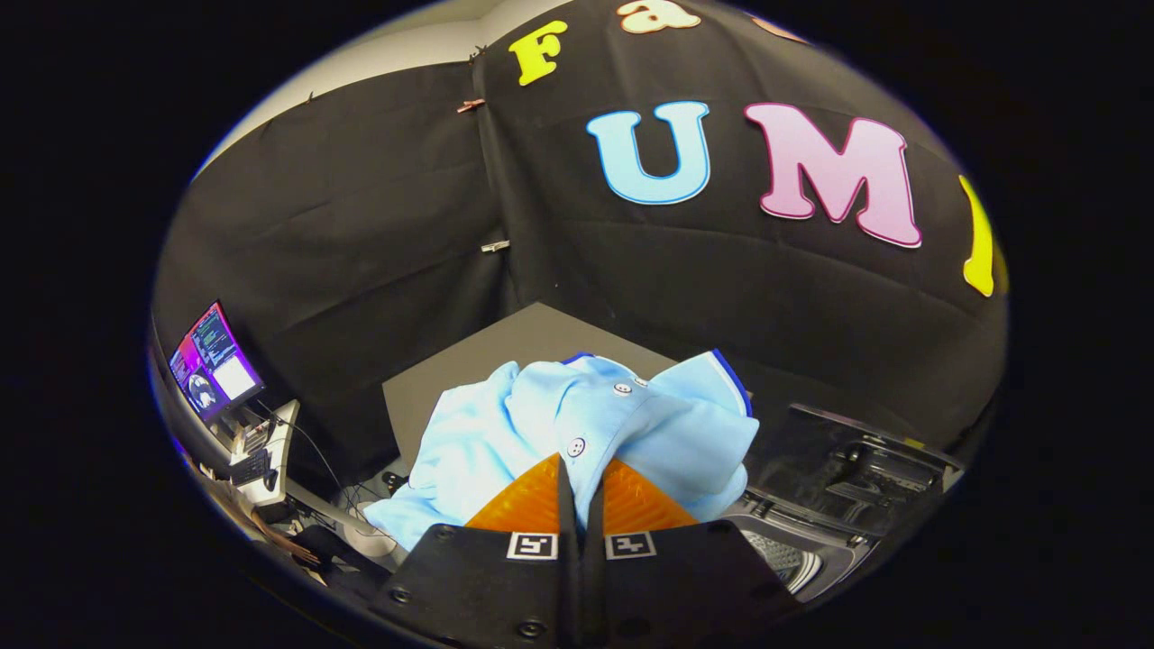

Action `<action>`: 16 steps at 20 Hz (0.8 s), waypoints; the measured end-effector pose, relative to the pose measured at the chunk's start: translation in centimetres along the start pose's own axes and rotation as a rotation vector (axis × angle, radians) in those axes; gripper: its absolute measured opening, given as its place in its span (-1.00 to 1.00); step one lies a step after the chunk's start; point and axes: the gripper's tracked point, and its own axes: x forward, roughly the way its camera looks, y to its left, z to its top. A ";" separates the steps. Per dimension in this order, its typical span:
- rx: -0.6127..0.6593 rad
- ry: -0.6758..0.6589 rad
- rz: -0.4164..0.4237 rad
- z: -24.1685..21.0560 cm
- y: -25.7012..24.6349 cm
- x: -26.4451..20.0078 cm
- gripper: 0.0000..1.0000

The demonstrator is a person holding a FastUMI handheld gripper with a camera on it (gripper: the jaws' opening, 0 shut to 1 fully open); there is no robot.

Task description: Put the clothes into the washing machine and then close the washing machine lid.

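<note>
The claw (579,478) is closed on a light blue shirt (577,433), its two fingers (527,500) pressed nearly together with a fold of the button placket pinched between them. The shirt (white buttons, dark blue trim at the collar) bunches just ahead of the fingers and drapes down on both sides, held above a grey tabletop (505,356). Beside the fingers, to the right and lower, stands the washing machine (811,532) with its dark lid (856,460) raised; the perforated drum (783,557) appears partly visible beneath. A monitor (214,362) glows far to the left.
</note>
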 end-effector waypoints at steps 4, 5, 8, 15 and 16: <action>0.026 -0.019 -0.029 -0.7 -3.5 -2.6 -0.90; 0.025 -0.024 -0.043 -1.0 -4.5 -3.2 -0.90; 0.034 -0.034 -0.095 -1.8 -7.4 -5.5 -0.90; 0.079 -0.039 -0.227 -4.1 -14.9 -10.0 -0.90; 0.085 -0.041 -0.246 -4.4 -15.8 -10.5 -0.90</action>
